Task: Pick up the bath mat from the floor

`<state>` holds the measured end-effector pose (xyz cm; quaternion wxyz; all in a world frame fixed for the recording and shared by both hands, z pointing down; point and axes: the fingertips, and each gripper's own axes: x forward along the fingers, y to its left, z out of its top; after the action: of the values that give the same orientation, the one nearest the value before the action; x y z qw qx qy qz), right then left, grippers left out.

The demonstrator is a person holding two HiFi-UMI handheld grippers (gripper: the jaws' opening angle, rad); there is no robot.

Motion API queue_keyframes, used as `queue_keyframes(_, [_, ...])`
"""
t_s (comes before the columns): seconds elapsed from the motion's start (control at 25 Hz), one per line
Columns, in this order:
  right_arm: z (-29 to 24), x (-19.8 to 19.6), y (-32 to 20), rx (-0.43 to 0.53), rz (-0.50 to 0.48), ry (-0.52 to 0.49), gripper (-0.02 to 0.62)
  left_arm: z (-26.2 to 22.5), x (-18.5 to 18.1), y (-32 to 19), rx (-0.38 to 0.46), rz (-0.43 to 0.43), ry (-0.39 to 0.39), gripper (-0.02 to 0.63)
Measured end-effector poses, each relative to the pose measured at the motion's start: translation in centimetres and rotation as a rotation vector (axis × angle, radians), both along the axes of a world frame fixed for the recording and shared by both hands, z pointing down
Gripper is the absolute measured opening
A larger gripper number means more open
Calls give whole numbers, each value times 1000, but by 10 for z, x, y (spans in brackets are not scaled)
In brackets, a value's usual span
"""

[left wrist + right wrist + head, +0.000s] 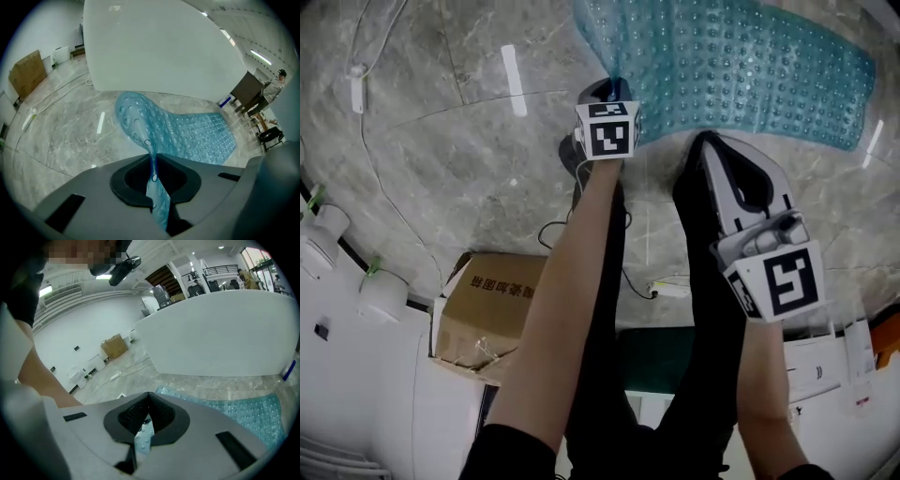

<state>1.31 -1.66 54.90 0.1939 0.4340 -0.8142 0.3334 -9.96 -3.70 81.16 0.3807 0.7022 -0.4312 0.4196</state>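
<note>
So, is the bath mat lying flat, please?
Partly lifted: left gripper and right gripper pinch up an edge of the bath mat; the rest lies spread.

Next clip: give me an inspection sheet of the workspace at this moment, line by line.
Surface: grey marble floor, glossy.
Job's things: teal bath mat, near edge lifted, far part lying on the floor.
Clutter: cardboard box by the wall.
Grippers: left gripper shut on the mat's edge; right gripper also shut on it.
Cables: white cable and black cable on the floor.
Surroundings: white tub behind the mat; a person far off.
</note>
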Motion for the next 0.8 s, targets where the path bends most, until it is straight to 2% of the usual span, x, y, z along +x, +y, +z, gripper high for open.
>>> queue_keyframes(0.24, [-94,26,-1,36,22,4,12,-100,42,10,-17,80,64,41])
queue_keyframes(0.4, [-157,50,-2,71,45,12,12,-170,73,3,16,105,112,41])
queue_keyframes(0.52, [-205,67,4,85,50,14,12,-229,100,6,41,172,146,41])
queue_keyframes(0.68, [-271,85,6,137,32,13,12,-306,123,7,93,257,149,40])
queue_keyframes(0.8, [-315,107,7,174,46,16,12,-358,138,8,119,263,145,40])
